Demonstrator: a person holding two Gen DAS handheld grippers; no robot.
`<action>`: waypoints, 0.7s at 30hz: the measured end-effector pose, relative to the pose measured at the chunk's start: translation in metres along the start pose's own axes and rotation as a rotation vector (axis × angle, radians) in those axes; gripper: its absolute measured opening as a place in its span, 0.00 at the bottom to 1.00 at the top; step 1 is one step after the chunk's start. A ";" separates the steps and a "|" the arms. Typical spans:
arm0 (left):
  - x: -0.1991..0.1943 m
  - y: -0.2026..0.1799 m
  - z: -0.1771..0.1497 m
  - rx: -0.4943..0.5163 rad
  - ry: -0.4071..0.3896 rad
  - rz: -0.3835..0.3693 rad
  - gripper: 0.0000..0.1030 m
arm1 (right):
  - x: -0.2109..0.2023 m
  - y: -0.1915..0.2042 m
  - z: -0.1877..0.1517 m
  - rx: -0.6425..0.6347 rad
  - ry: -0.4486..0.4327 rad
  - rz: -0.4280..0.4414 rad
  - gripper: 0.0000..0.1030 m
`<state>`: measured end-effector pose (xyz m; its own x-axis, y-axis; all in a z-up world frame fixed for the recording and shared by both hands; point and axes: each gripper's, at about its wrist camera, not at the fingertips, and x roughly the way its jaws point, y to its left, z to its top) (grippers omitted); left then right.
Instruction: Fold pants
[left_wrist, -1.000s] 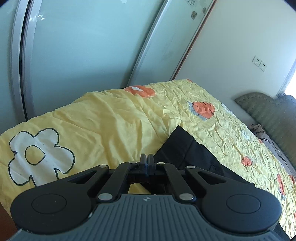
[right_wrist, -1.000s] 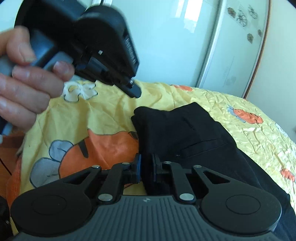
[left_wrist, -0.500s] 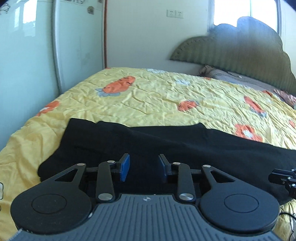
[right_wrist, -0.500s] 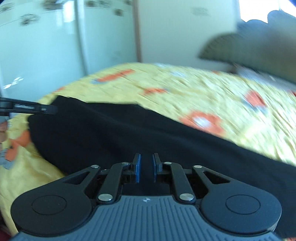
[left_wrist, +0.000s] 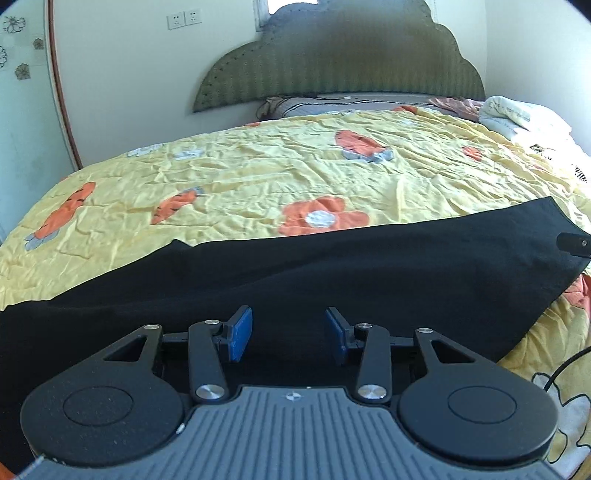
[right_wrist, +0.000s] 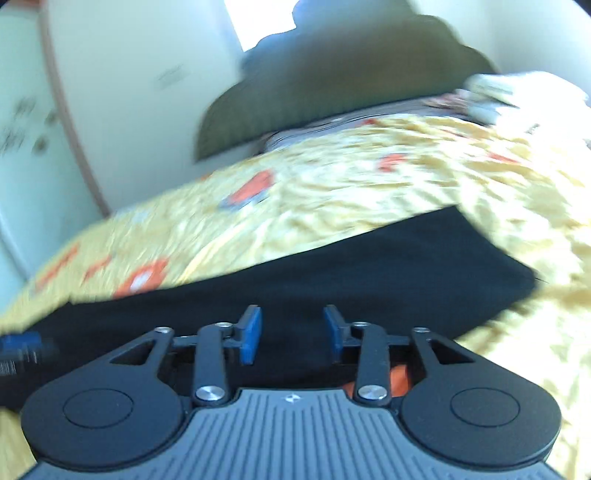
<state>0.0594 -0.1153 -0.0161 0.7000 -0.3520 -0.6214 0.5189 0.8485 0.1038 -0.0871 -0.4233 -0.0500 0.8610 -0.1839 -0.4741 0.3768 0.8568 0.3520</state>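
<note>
The black pants (left_wrist: 332, 280) lie in a long band across the yellow bed cover (left_wrist: 295, 166); my left tongs (left_wrist: 288, 334) and right tongs (right_wrist: 291, 334) are opening above them, empty; next I must grip the far leg end.

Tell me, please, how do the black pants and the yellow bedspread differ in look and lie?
The pants are plain black; the bedspread is yellow with orange flowers and carrots. The pants look smooth, the bedspread crinkled. The pants form a long band; the bedspread lies beneath them. Both lie flat.
</note>
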 end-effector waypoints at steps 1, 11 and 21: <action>0.002 -0.004 0.000 0.006 0.003 -0.011 0.48 | -0.006 -0.018 0.003 0.064 -0.004 -0.027 0.54; 0.025 -0.037 0.010 0.061 0.066 -0.061 0.50 | -0.004 -0.113 -0.009 0.511 -0.037 0.089 0.52; 0.034 -0.047 0.012 0.074 0.063 -0.053 0.57 | 0.020 -0.131 0.008 0.566 -0.140 -0.013 0.16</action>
<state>0.0648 -0.1717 -0.0326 0.6395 -0.3683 -0.6749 0.5909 0.7971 0.1249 -0.1162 -0.5428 -0.0997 0.8774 -0.2881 -0.3836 0.4786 0.4703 0.7415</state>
